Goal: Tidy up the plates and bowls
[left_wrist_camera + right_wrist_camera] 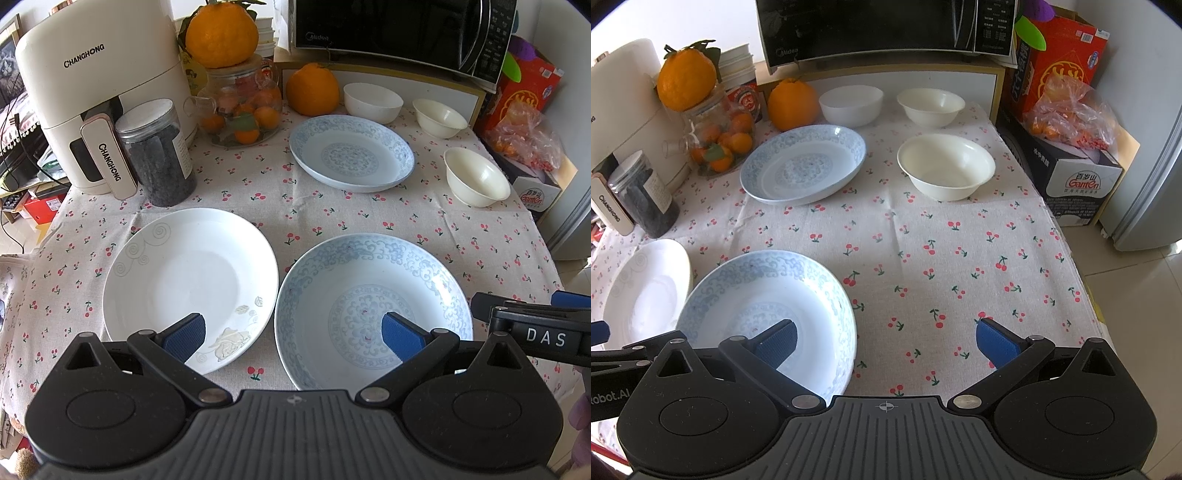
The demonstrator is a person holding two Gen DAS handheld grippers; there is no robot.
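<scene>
- Nearest to the cameras are the two grippers: the left gripper (pixel 293 338) hangs spread wide above the gap between two plates, and the right gripper (pixel 886 341) is also spread, holding nothing.
- At 6 o'clock on the surface (pixel 295 218) lie the white plate (pixel 190 284) and the near blue plate (pixel 373 310), side by side; the far blue plate (pixel 351 151) lies at 12 o'clock.
- Three white bowls stand apart around 1 to 2 o'clock: the first bowl (pixel 851 105), the second bowl (pixel 931 107) and the third bowl (pixel 945 166).
- Nothing is stacked yet, so I judge that the whole task is left.
- Only the left view shows the white plate fully; only the right view shows the floor (pixel 1137 295).
</scene>
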